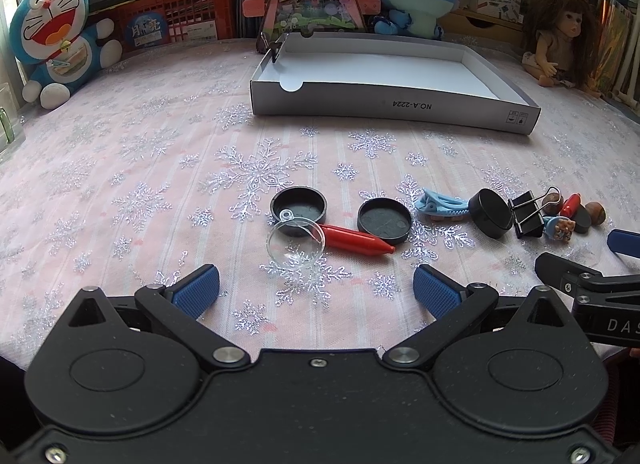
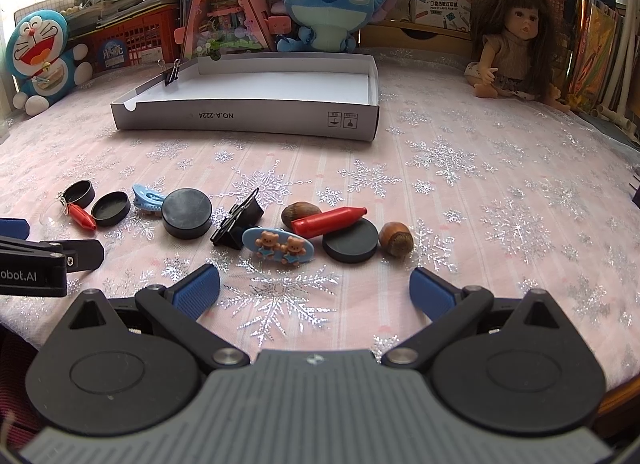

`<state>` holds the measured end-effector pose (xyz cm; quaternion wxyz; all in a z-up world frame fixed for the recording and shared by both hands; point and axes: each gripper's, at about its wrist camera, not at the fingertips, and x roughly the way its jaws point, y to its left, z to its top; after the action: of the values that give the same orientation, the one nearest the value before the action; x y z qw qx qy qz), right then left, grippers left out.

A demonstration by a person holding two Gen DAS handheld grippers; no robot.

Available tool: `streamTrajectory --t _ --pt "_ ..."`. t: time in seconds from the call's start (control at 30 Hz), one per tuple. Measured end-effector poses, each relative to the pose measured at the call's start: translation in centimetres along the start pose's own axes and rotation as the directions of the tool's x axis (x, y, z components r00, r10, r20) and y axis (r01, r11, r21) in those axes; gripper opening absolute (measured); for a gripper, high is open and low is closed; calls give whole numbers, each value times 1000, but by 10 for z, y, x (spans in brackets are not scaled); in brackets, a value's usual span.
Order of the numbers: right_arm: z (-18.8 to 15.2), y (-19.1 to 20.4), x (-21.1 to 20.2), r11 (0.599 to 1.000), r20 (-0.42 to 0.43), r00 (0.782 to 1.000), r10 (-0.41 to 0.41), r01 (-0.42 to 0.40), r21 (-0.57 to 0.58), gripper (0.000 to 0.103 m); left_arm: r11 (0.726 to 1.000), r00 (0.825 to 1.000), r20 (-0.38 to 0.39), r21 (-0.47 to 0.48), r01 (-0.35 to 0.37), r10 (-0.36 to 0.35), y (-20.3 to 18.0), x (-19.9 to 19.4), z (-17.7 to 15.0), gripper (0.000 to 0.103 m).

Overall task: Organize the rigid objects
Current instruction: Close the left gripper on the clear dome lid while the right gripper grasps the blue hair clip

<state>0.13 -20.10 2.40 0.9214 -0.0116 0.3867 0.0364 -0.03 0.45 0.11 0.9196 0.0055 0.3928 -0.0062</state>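
Fingers wide apart on both grippers, left gripper (image 1: 316, 284) and right gripper (image 2: 316, 284) each holding nothing, low over the desk (image 2: 480, 184). At 12 o'clock of the left one sits a clear dome (image 1: 295, 242) against a red crayon (image 1: 356, 243); ahead of the right, a bear clip (image 2: 278, 245) and a hazelnut (image 2: 396, 239). Further out at 12, the white tray (image 2: 248, 120) holds only 1 binder clip (image 2: 172, 74) on its wall. My read: sorting has barely started, nearly everything remains.

Left gripper (image 1: 316, 286) and right gripper (image 2: 315, 286) wide apart, empty
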Motion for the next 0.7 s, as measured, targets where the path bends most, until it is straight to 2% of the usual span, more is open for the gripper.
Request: streamTrajectory --t 0.13,0.2,0.3,0.37,0.43,0.5,0.57,0.63,0.7 --pt "2 -1 -1 1000 2 1000 15 -15 11 103 1000 1000 4 9 6 -7 1 0 0 103" --pt "2 -5 -5 999 30 999 45 -46 18 102 1000 1000 9 -4 15 -15 4 -2 1 100" --pt "3 -5 -11 999 68 996 49 -49 -6 97 1000 999 37 -4 18 -18 8 -6 1 87" --pt "3 -3 -16 998 95 993 66 -64 -24 91 1000 998 60 20 23 -24 8 -9 0 75" --pt "4 -2 -17 996 104 990 92 -89 -31 87 999 996 80 43 25 -28 7 -12 -1 66" --pt "4 1 -17 995 109 989 99 -96 -28 81 997 994 98 70 40 -46 6 -14 -2 62" --pt "5 1 -14 995 104 989 102 -101 -16 72 995 992 97 78 70 -77 6 -14 -3 52" --pt "4 -1 -12 993 94 989 113 -115 11 69 992 989 96 63 105 -111 10 -14 -3 46" --pt "4 -3 -10 991 91 988 127 -131 31 68 989 984 107 53 138 -143 13 -17 -3 46"
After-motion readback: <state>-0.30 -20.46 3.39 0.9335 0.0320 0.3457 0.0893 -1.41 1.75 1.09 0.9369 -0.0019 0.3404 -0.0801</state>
